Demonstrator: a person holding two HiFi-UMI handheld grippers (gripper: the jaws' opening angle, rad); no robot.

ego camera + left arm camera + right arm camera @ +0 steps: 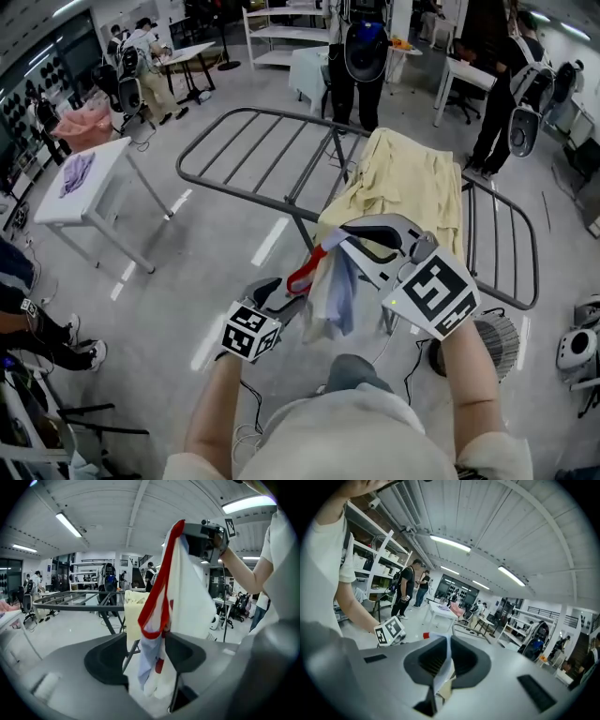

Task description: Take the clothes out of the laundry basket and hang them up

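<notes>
At centre frame, the right hand-held gripper [339,234] is pinching the red-trimmed garment [328,295], which is hanging lengthwise below; the left hand-held gripper [292,286], jaws apart, is apparently straddling its folds.

head: above, steeply down | gripper views: close, low, facing each other | shared: drying rack [79,607]

garment [330,281]: white, red trim, pale blue patch | cloth [405,183] at 1 o'clock: pale yellow | drying rack [313,167]: grey | table [105,161] at 9 o'clock: white | rag [77,173] on it: purple | floor [216,272]: grey, white tape stripes
</notes>
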